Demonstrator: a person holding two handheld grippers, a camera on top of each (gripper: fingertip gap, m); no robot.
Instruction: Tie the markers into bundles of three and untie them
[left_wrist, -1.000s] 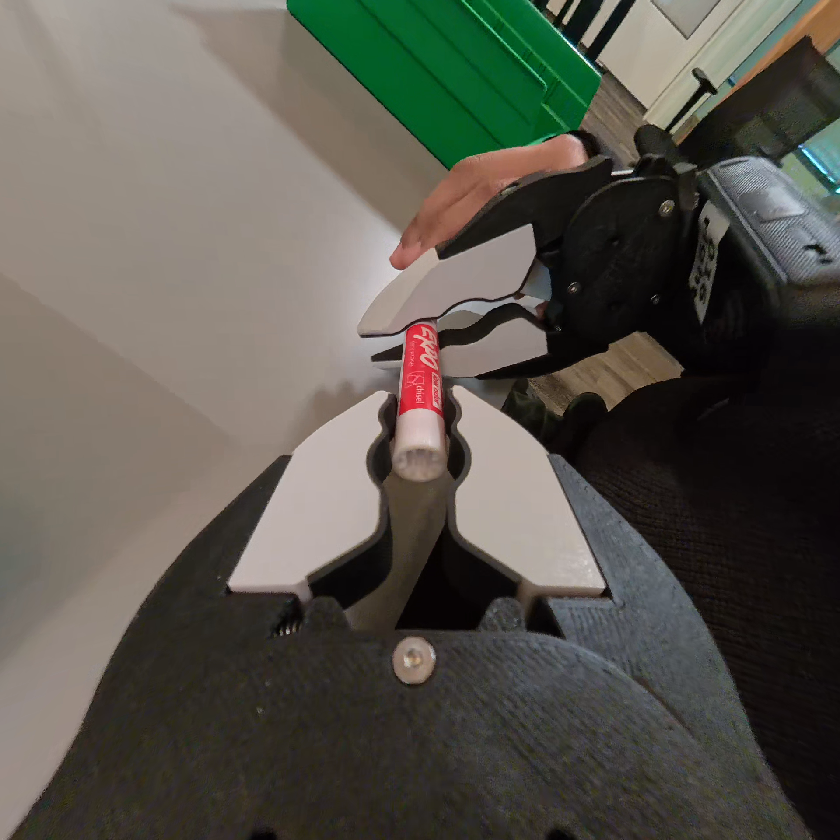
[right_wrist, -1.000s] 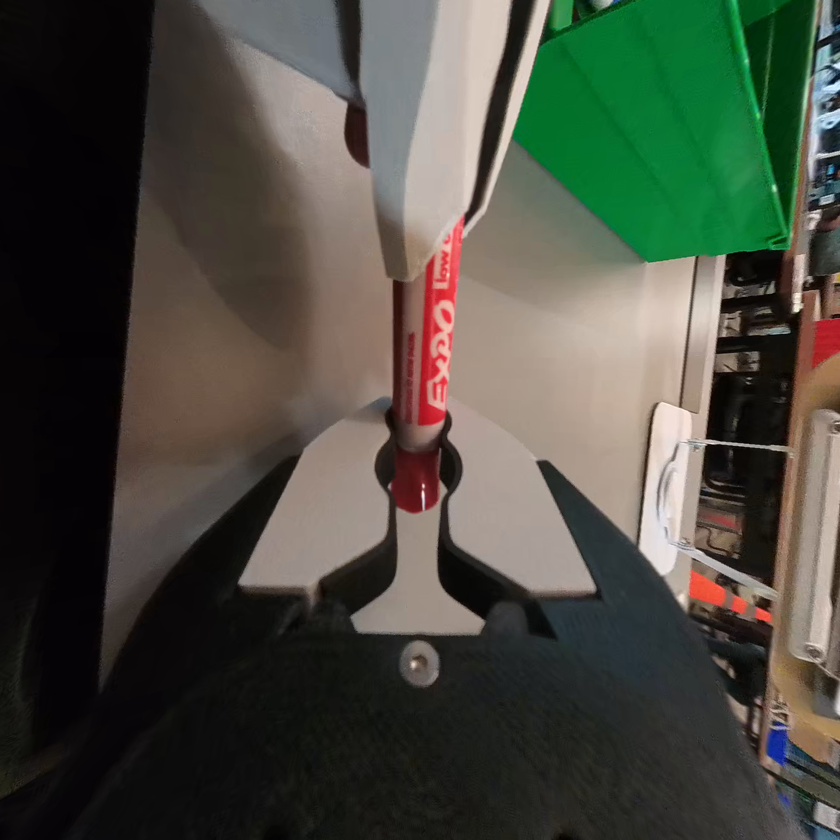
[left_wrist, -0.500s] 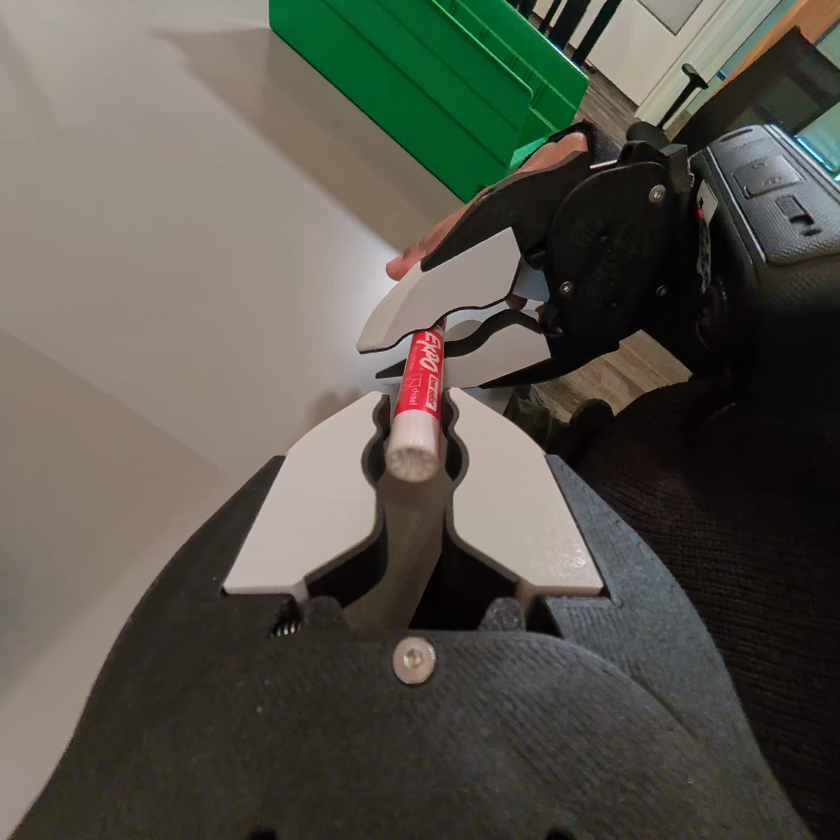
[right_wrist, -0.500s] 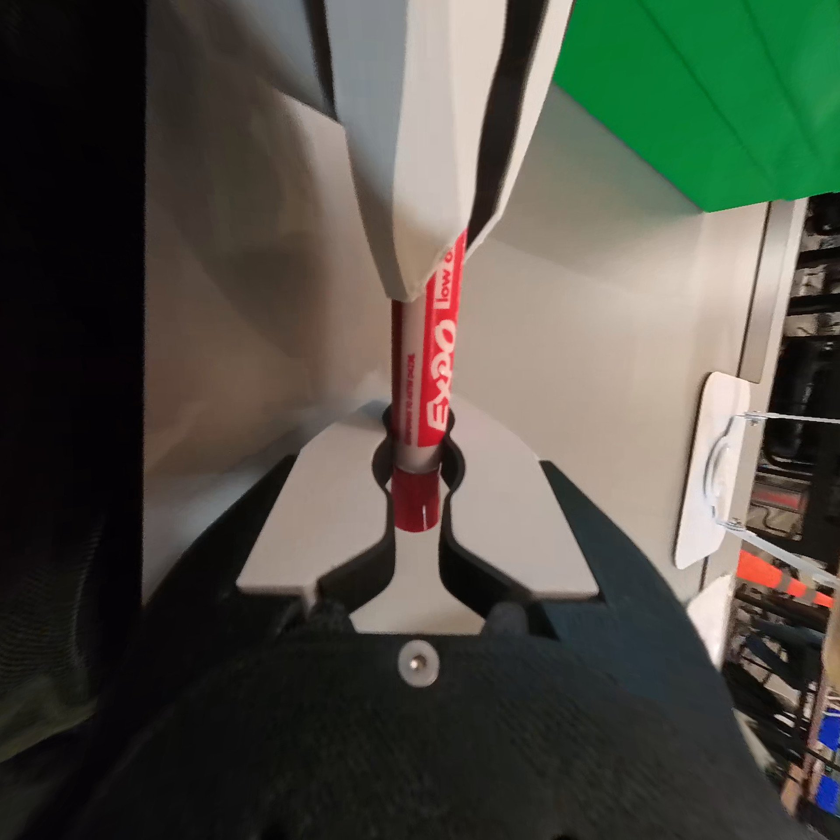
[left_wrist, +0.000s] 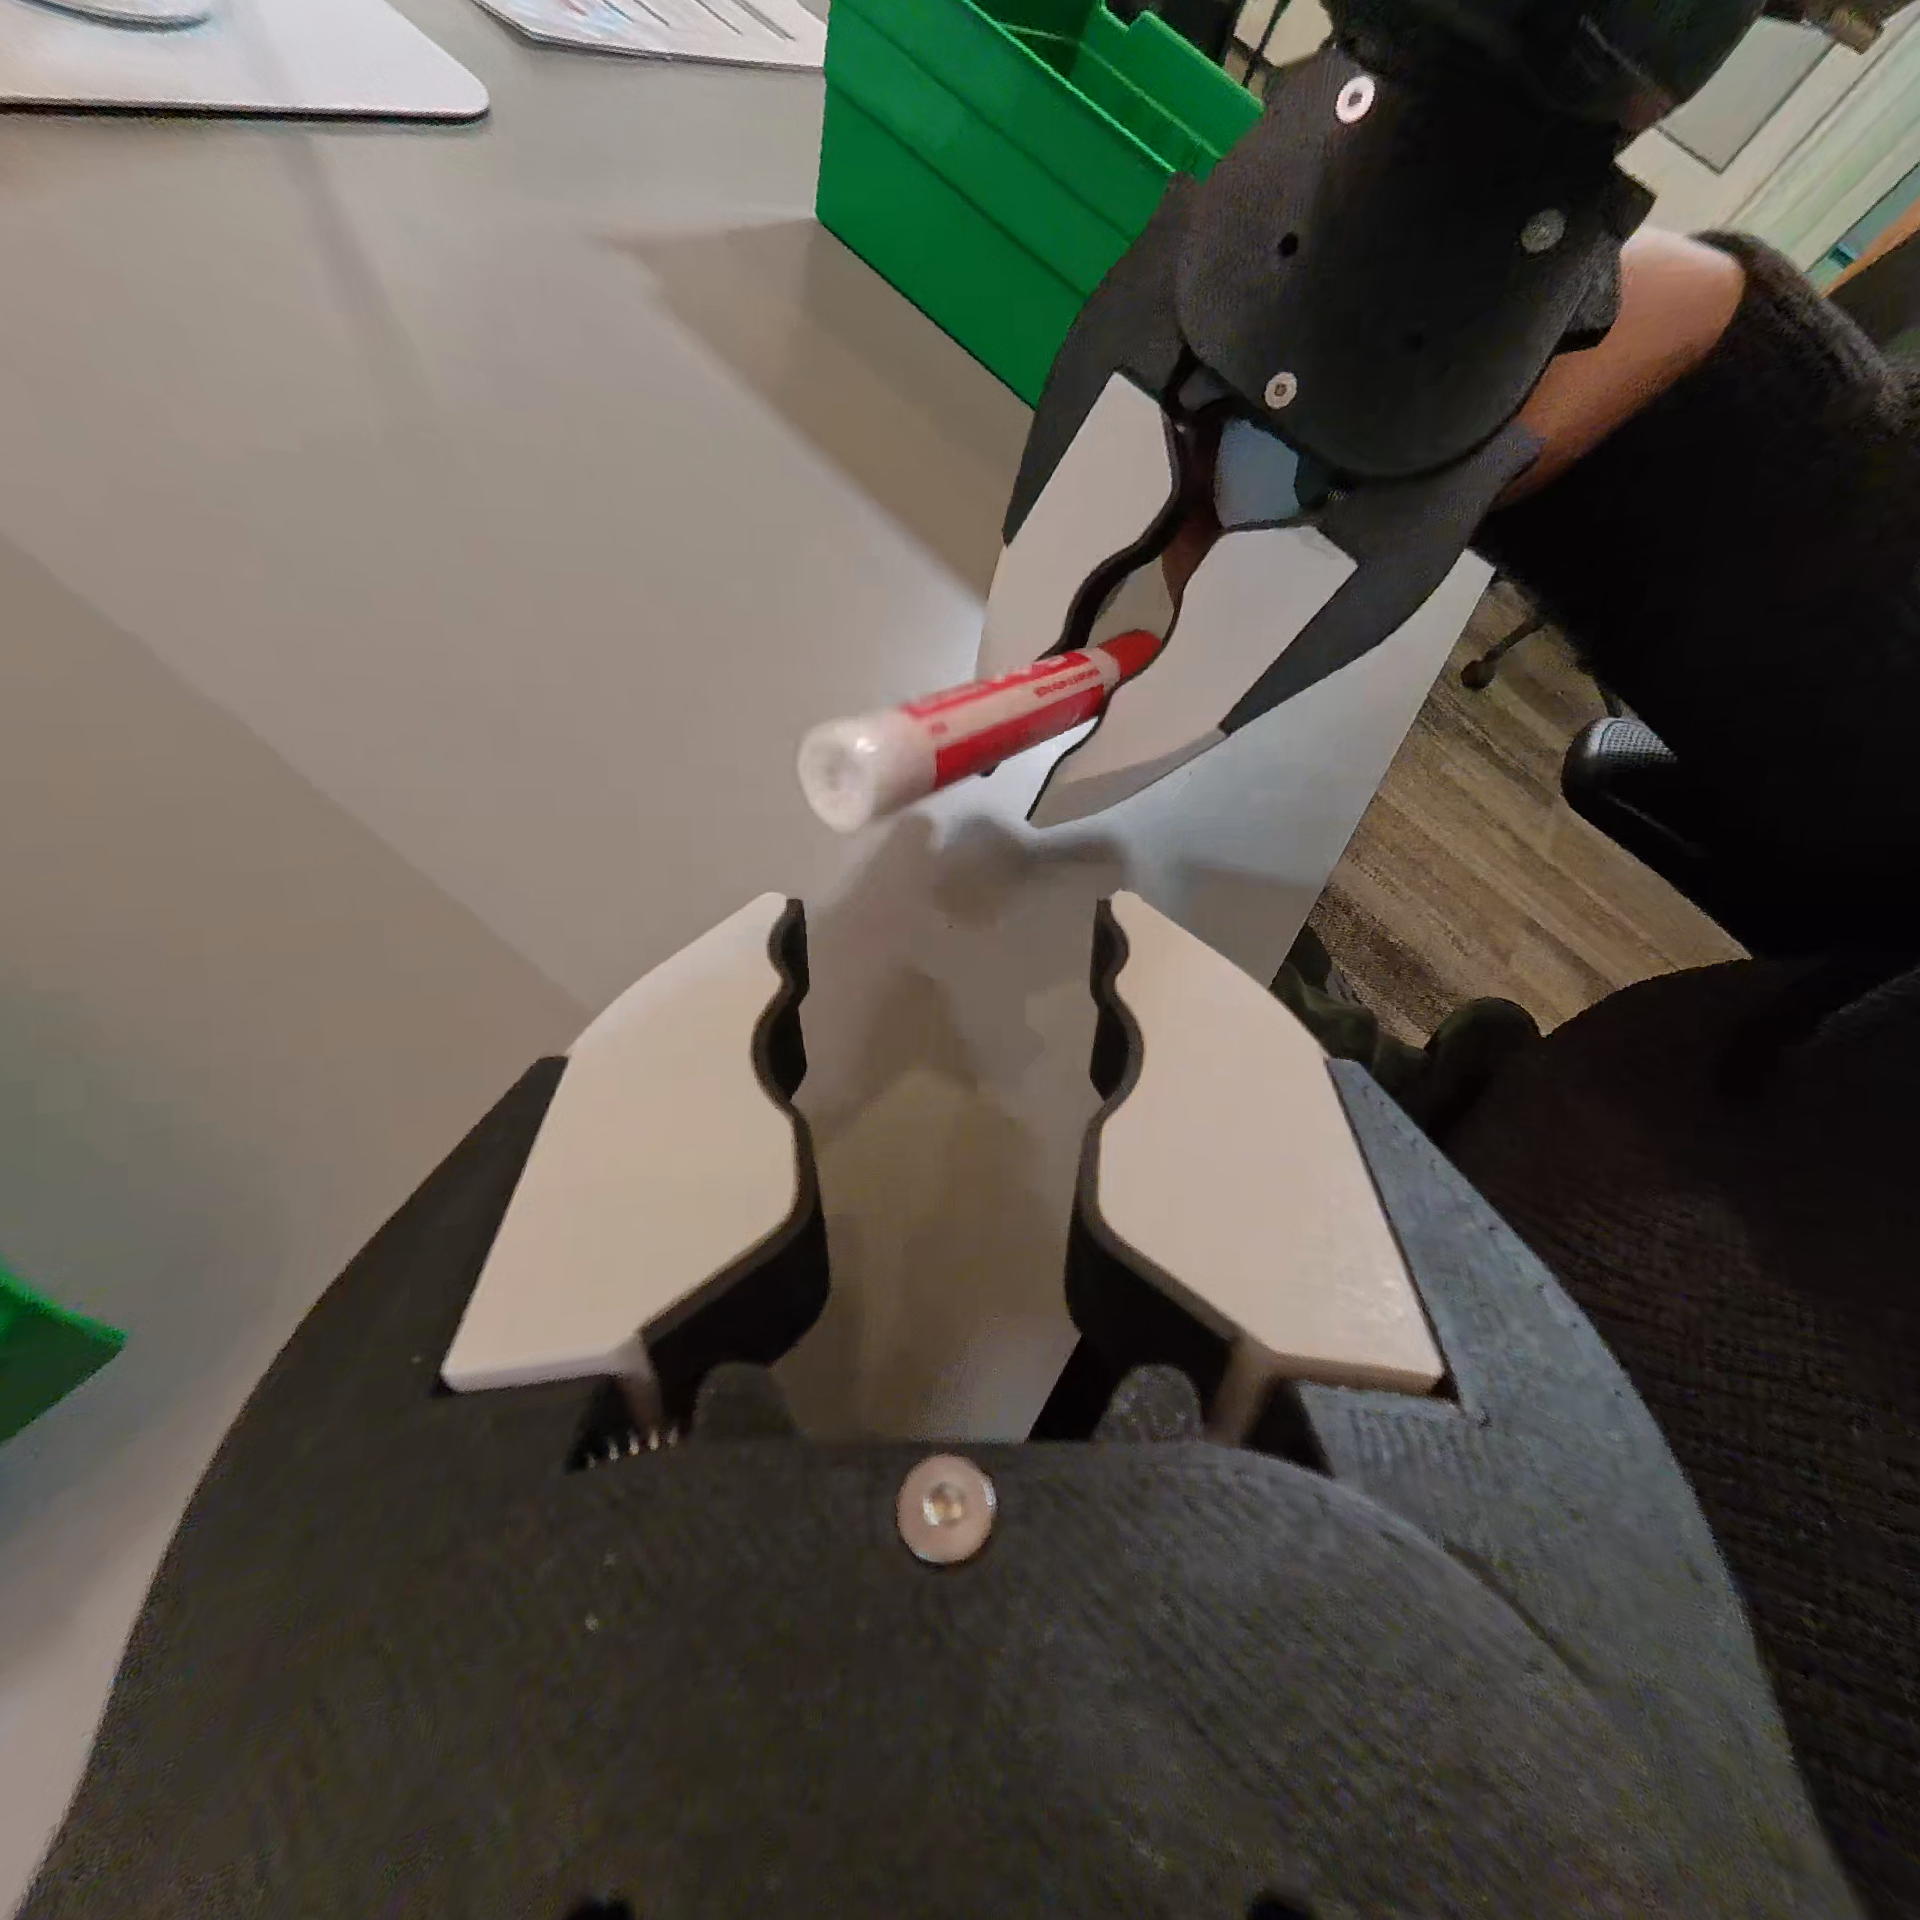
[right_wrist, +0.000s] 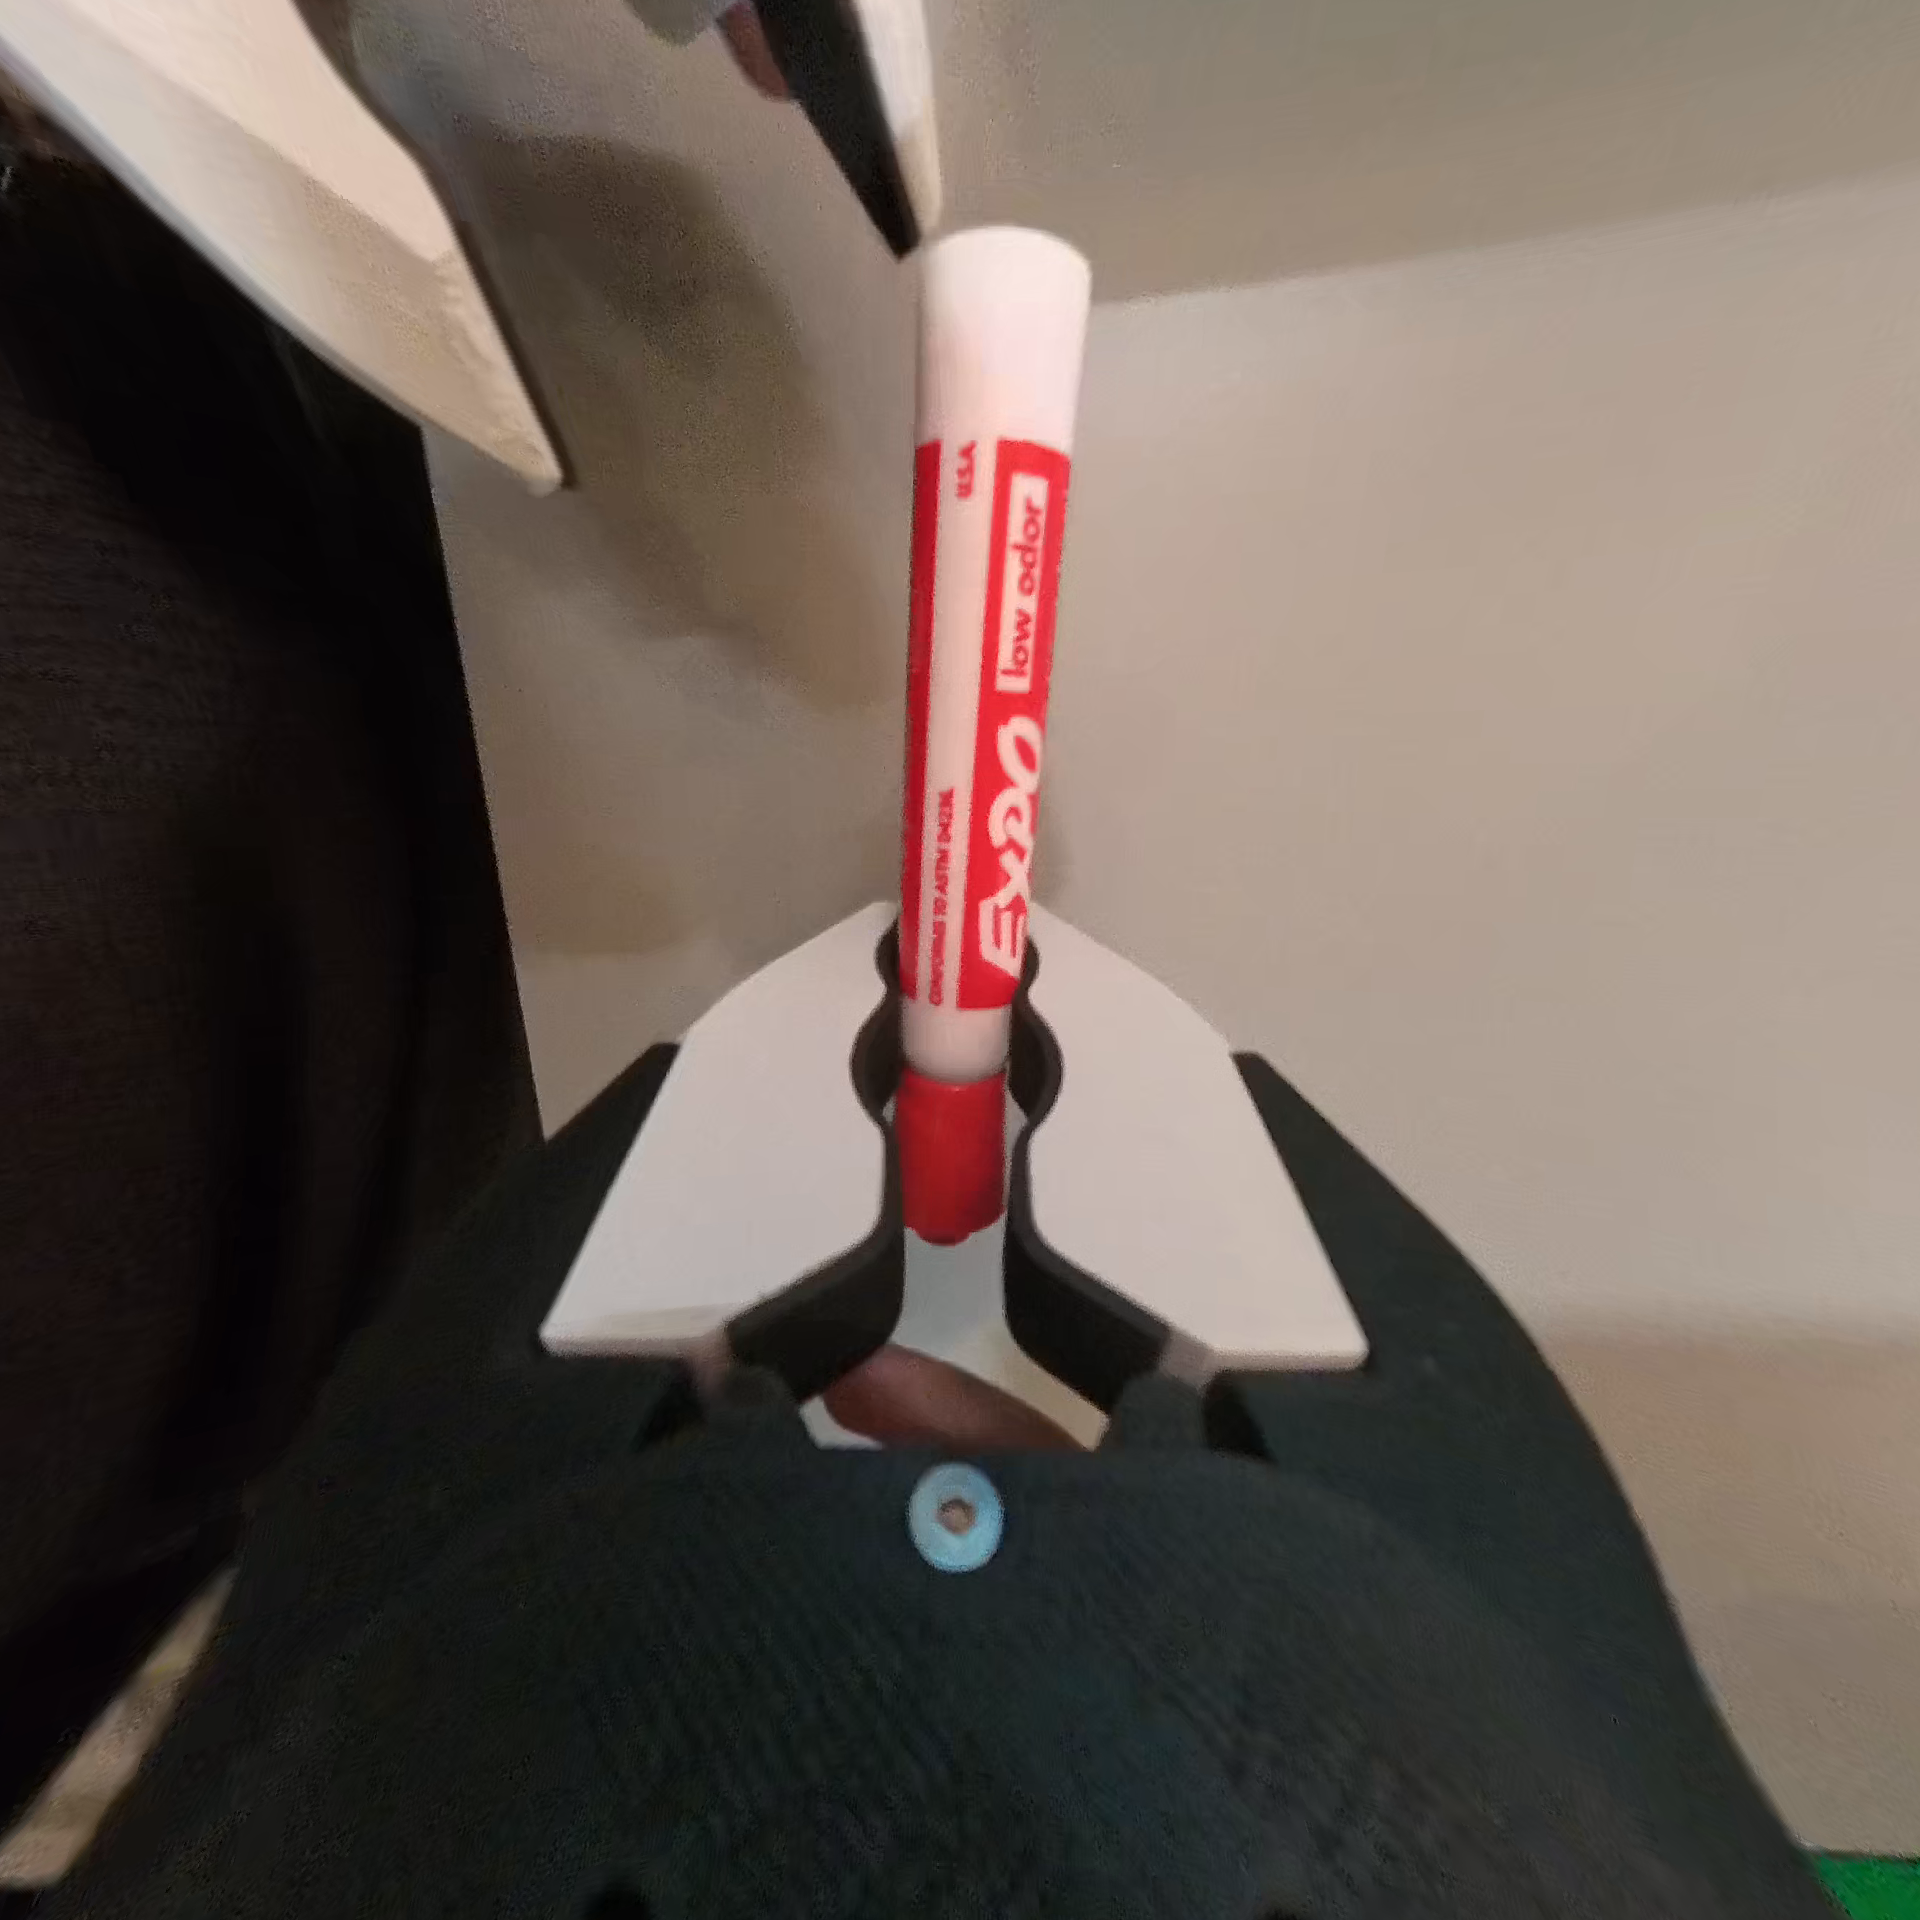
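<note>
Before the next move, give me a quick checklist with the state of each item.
1. Right gripper shut on the marker: ok.
2. Left gripper open, holding nothing: ok.
3. Marker apart from the left gripper's fingers: ok.
4. Marker's red cap end seated between the right fingers: ok.
5. Green bin apart from both grippers: ok.
6. How firmly the marker is held: cannot tell.
</note>
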